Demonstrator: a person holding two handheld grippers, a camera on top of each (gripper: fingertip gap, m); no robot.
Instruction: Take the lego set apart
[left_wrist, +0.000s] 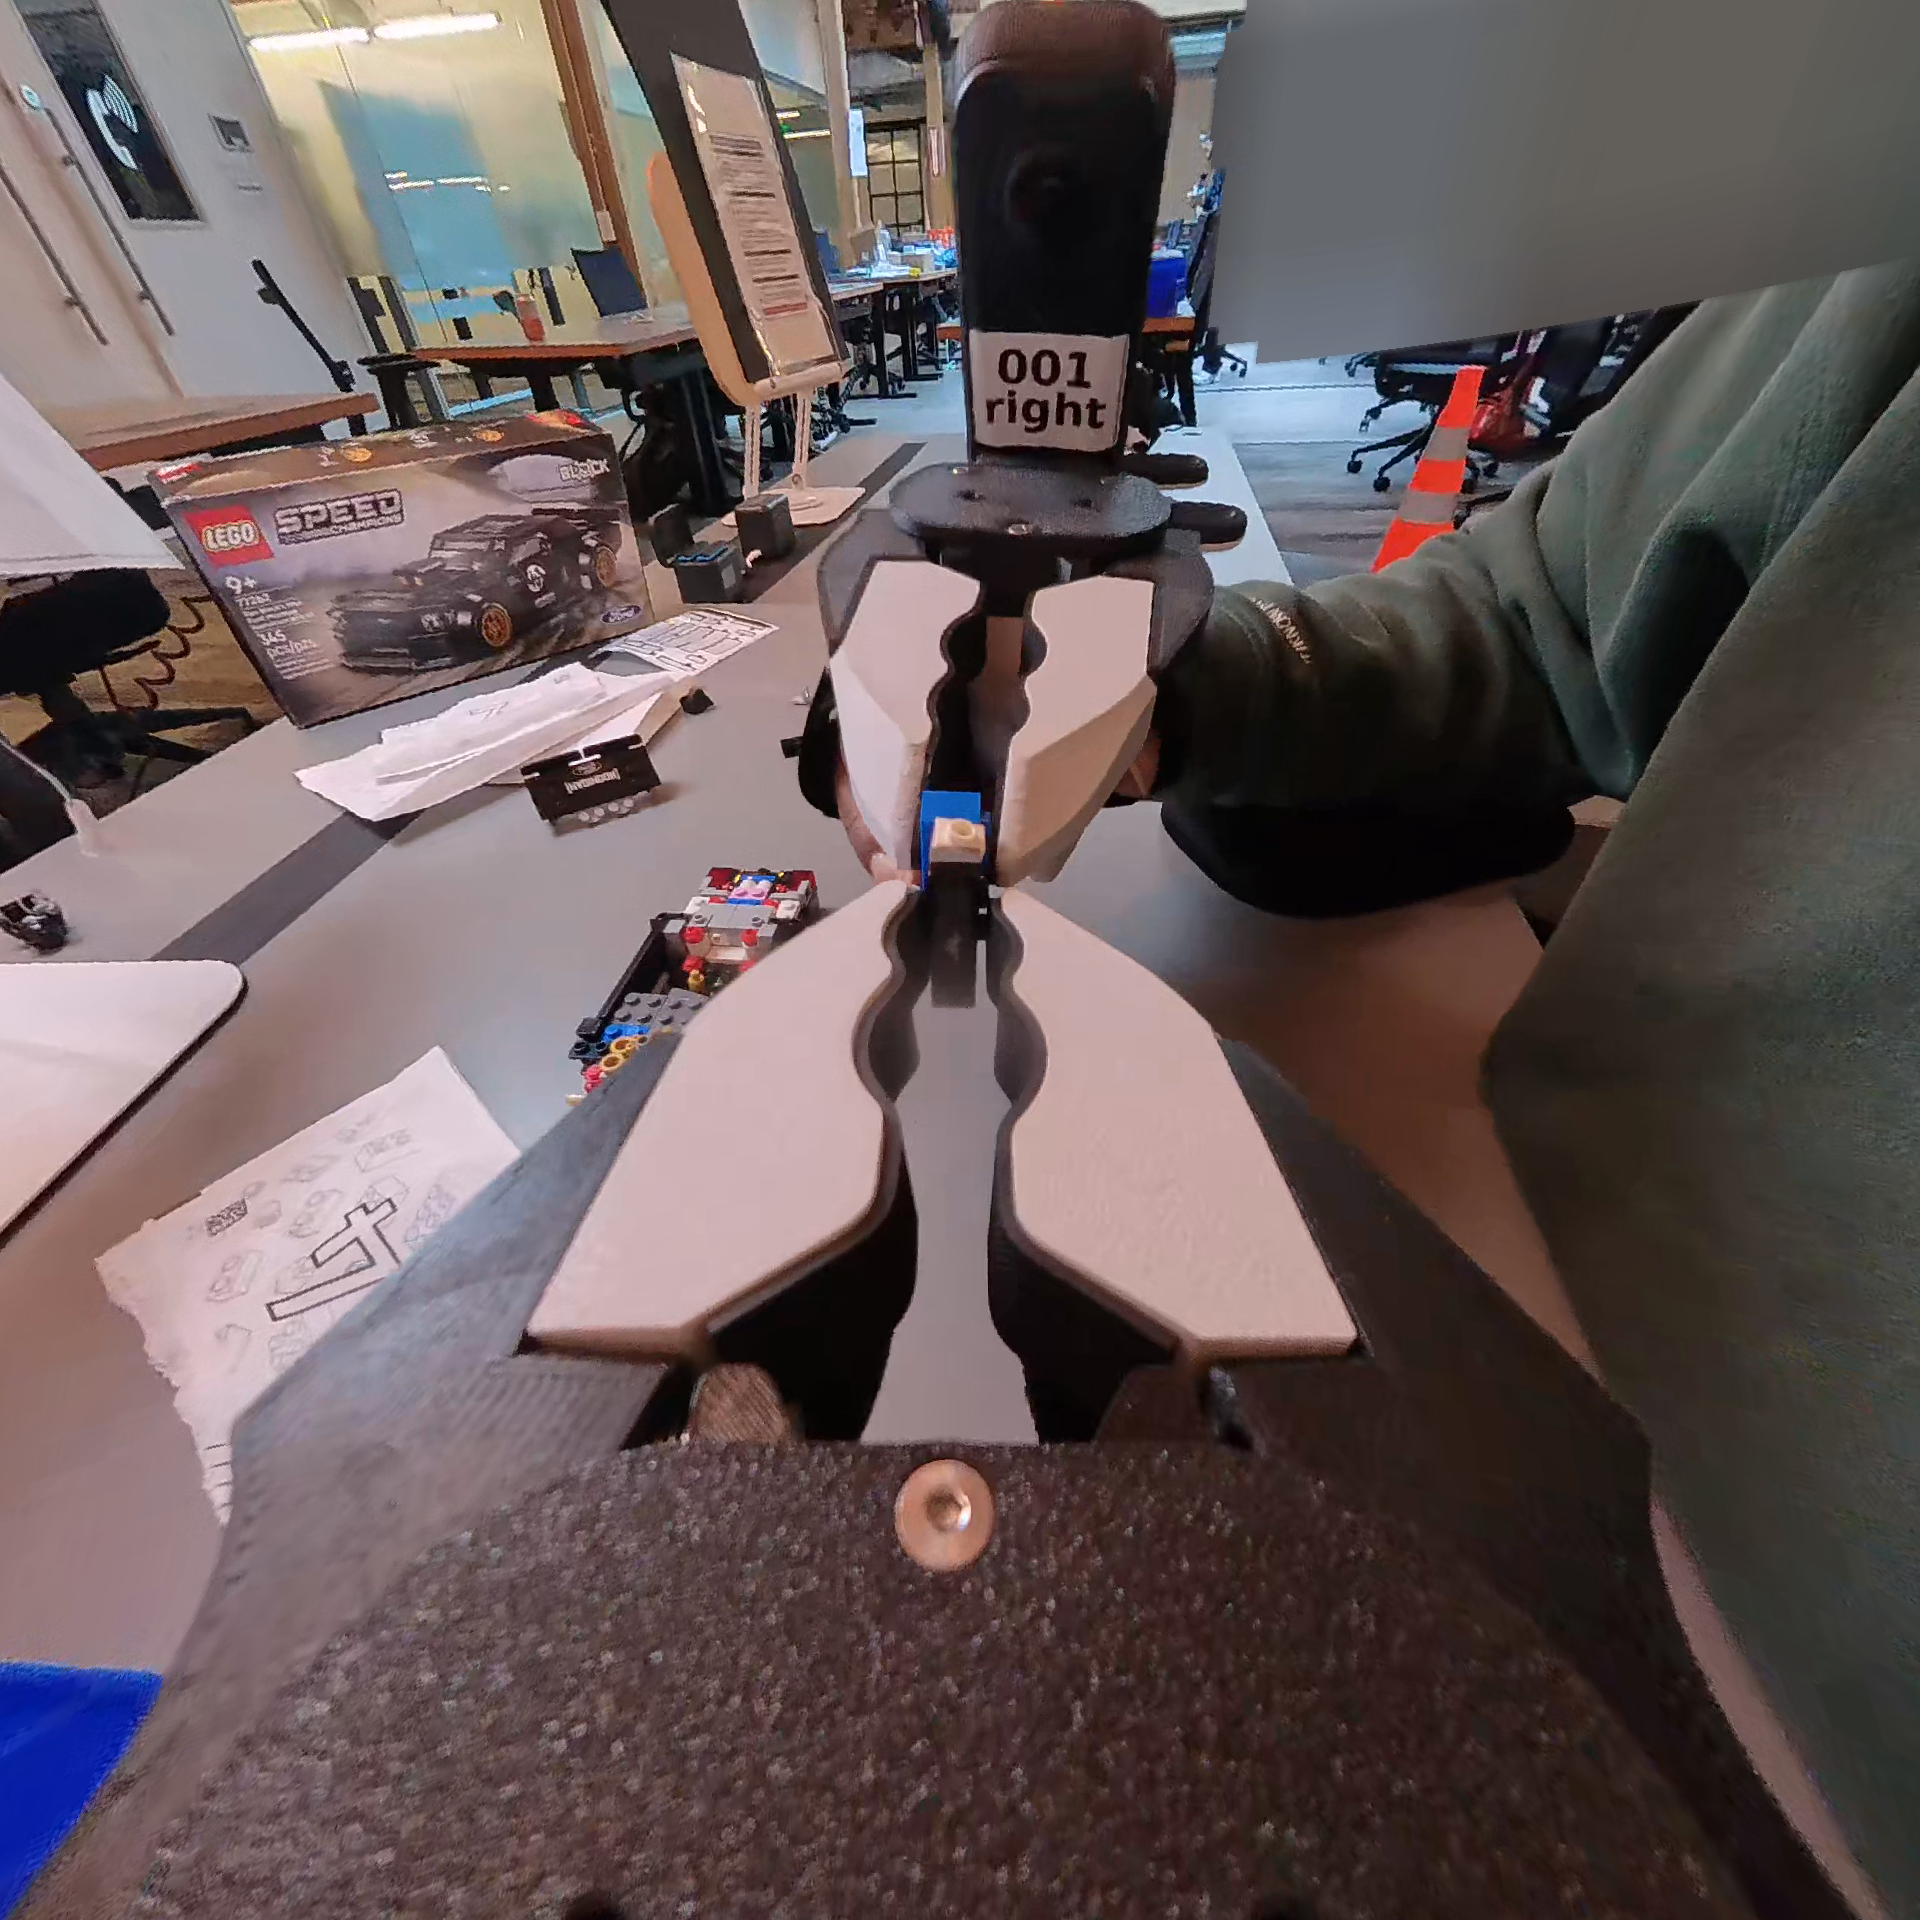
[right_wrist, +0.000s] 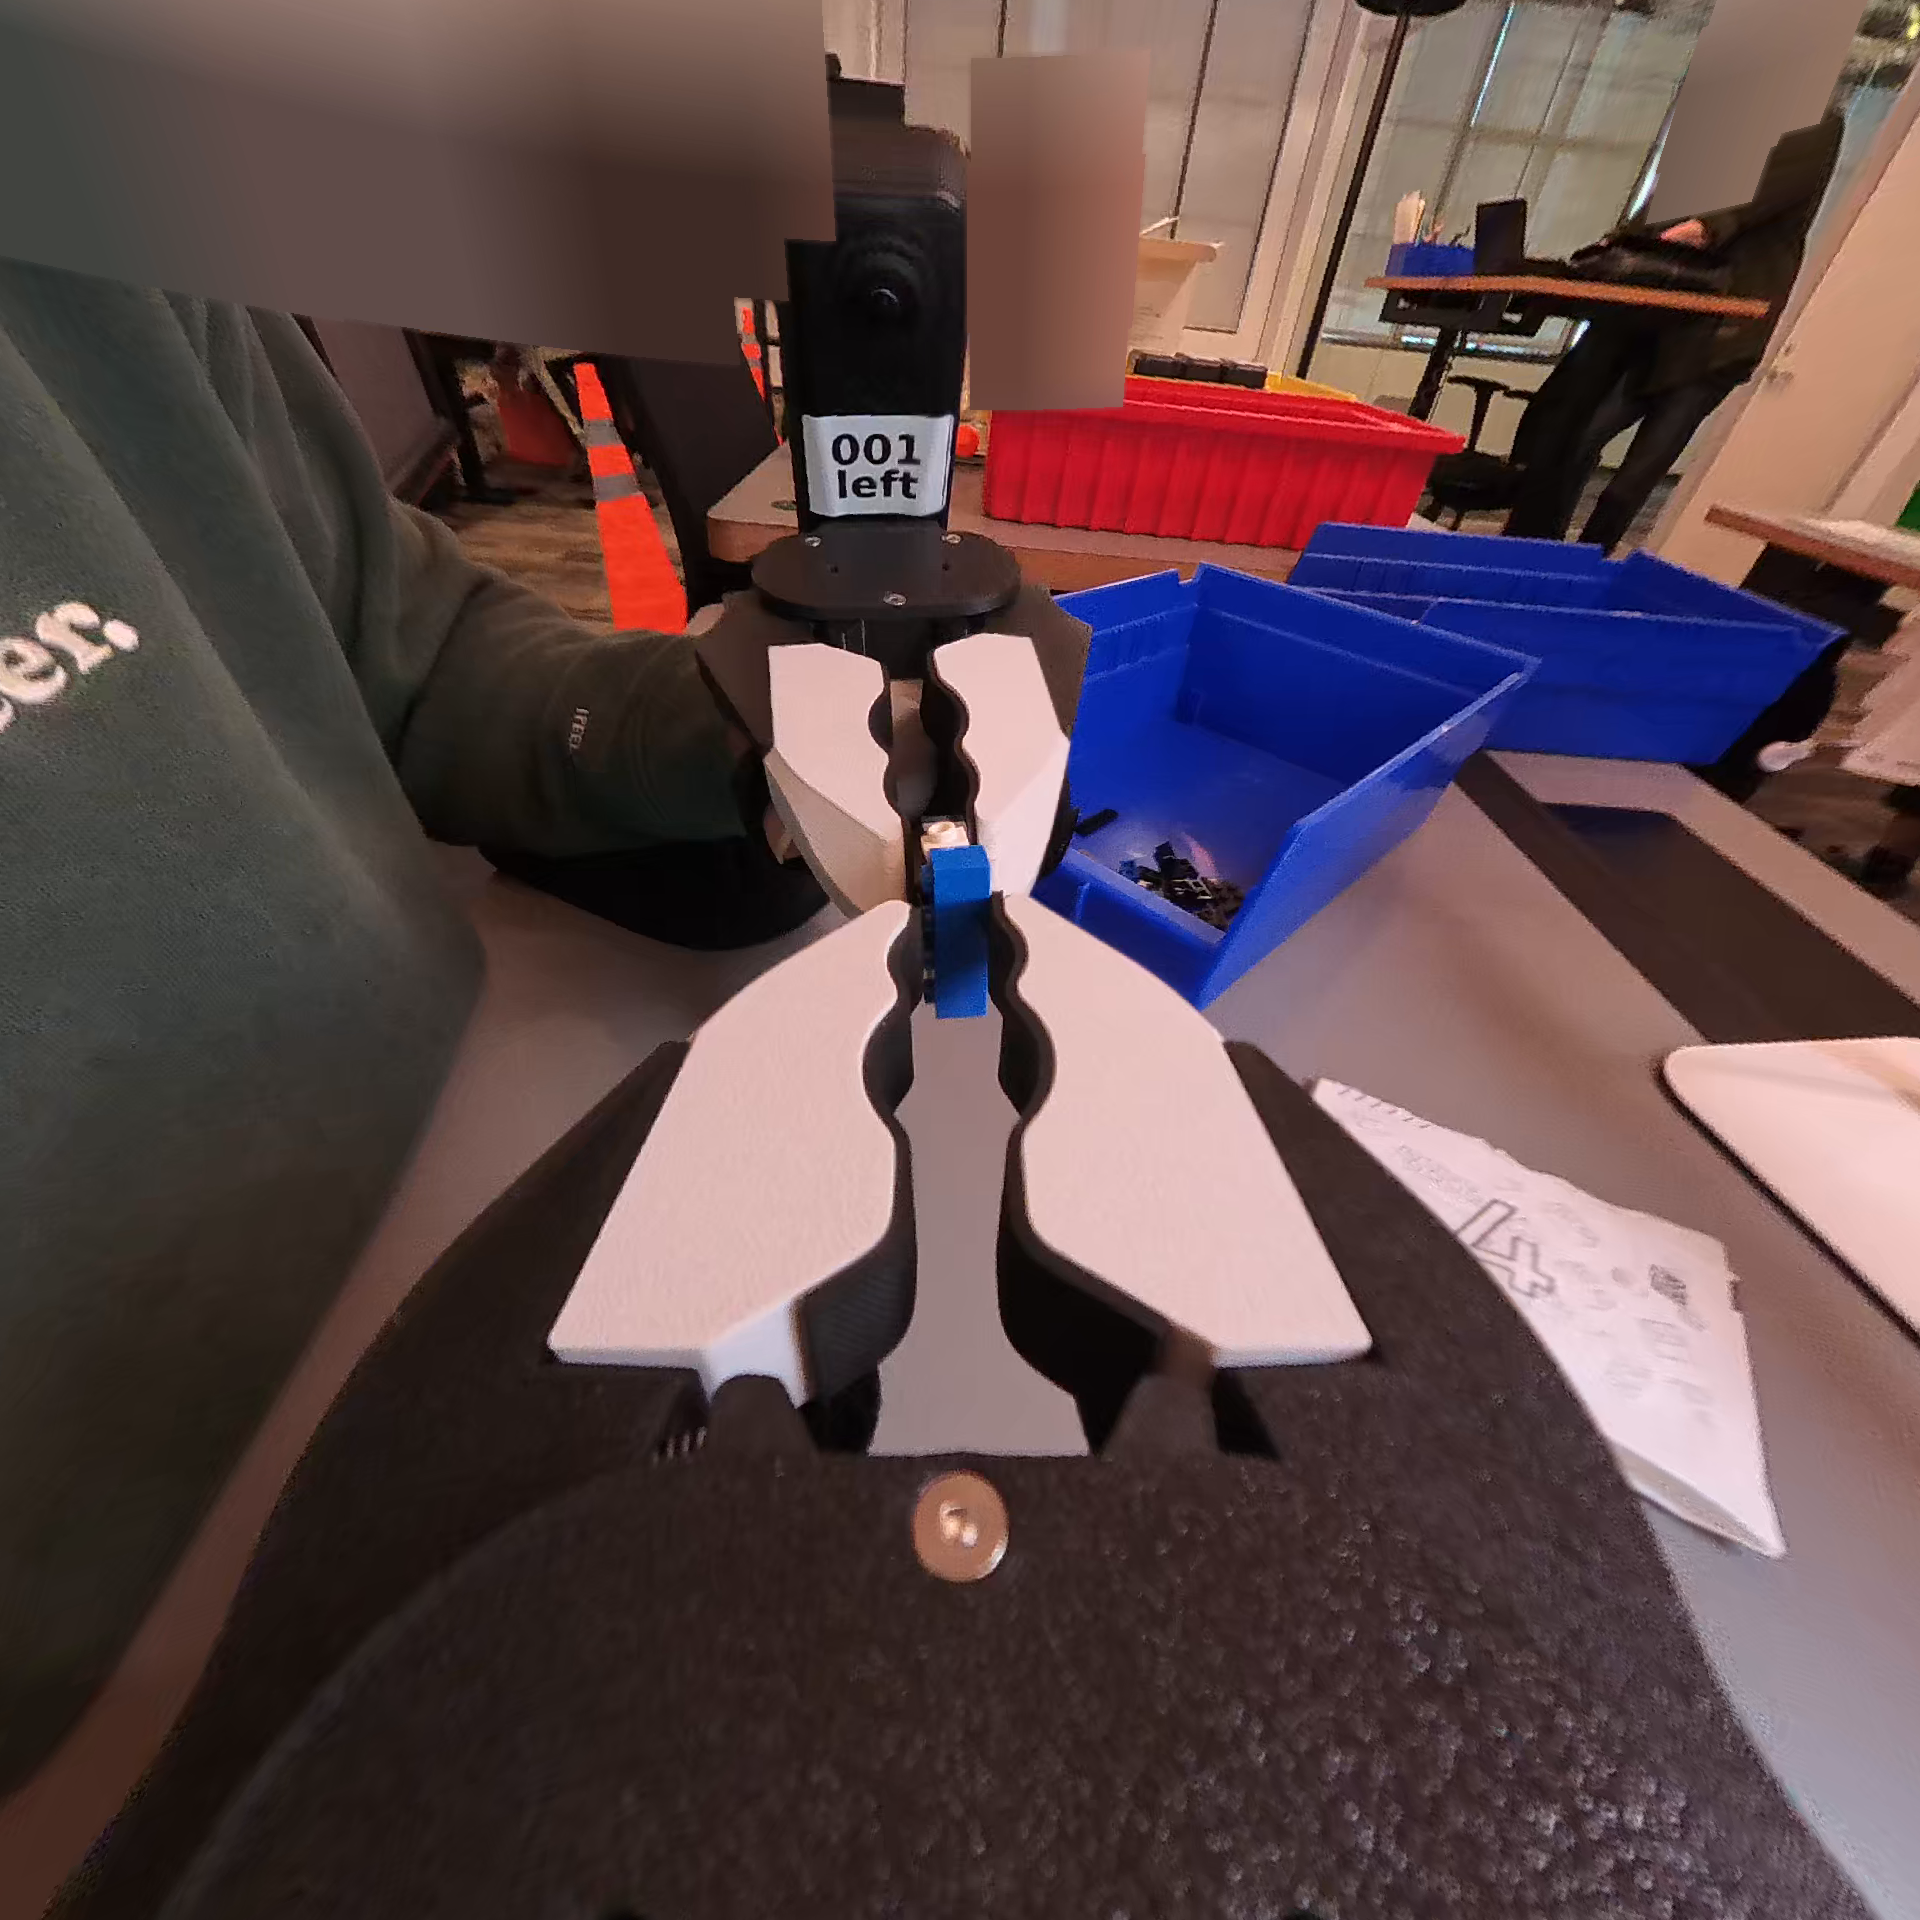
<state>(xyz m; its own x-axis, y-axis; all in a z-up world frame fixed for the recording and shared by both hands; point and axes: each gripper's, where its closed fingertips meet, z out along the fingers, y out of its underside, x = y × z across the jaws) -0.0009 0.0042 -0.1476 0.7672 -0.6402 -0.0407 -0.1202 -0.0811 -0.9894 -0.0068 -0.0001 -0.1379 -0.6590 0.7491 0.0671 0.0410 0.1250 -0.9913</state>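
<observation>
Two claws meet tip to tip over the worktop (left_wrist: 436, 914), both pinching one small lego sub-assembly held in the air between them. Left claw (left_wrist: 951, 904) is narrow, clamped on the black end of the piece; right claw (right_wrist: 956, 935) is narrow too, clamped on the blue brick (right_wrist: 958, 930) end. Between them sits a small white stud piece (left_wrist: 956, 837), at 12 o'clock of the left claw's tips in the left wrist view. Looks like a pull-apart step in hand, the two parts not yet separated. Partly stripped car chassis (left_wrist: 717, 945) lies on the worktop at 9 o'clock from the claws, studs and coloured inner bricks exposed, so plenty is left to take off. Loose small pieces (left_wrist: 613, 1049) sit just beside its near end. Blue bin (right_wrist: 1299, 748) at 2 o'clock in the right wrist view holds a small heap of dark removed parts (right_wrist: 1184, 883), so some stripping is done. Lego box (left_wrist: 416, 561) stands far at 10 o'clock, instruction sheets (left_wrist: 301, 1247) lying flat near it and at 8 o'clock. Rough judgement: partway through, with most of the chassis remaining.
</observation>
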